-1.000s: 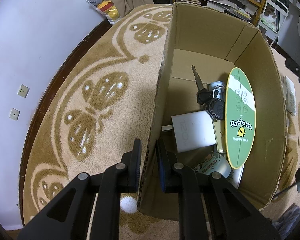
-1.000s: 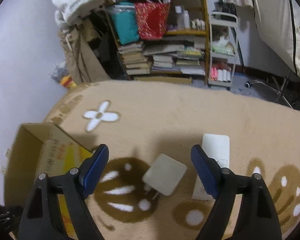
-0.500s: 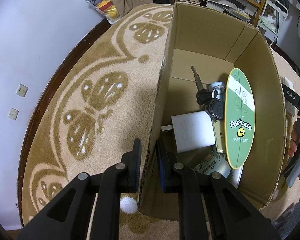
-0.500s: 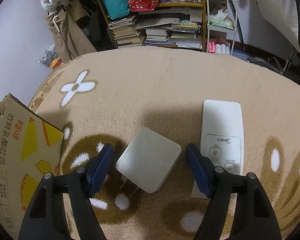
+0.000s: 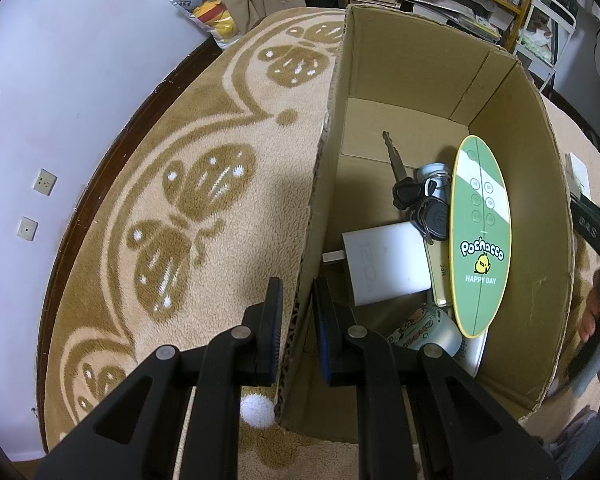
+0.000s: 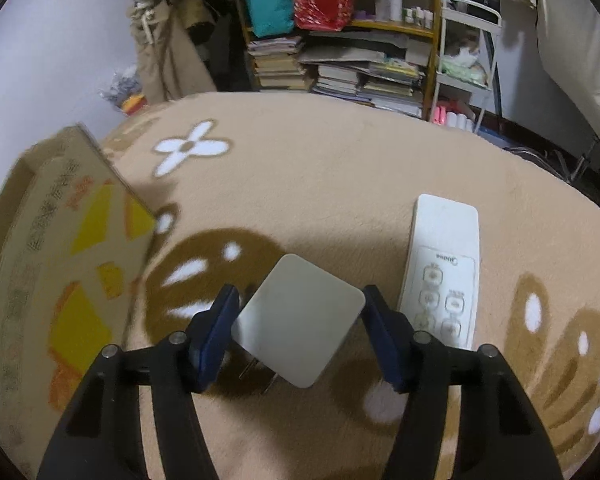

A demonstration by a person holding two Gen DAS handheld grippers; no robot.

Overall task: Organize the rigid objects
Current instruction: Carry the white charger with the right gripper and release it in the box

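Tan rug (image 5: 220, 128) with brown butterflies underfoot, bookshelves behind. Left view: my left gripper (image 5: 296, 312) has its jaws pinching the near wall of the box (image 5: 420, 60); keys (image 5: 416, 204), a charger (image 5: 384, 268) and a green board (image 5: 480, 232) lie inside. Right view: my right gripper (image 6: 300, 336) is low on the rug, jaws spread either side of the plug (image 6: 300, 320), not yet squeezing. The remote (image 6: 444, 264) lies just beside. The plug sits cornerwise, so closing now could twist it loose.
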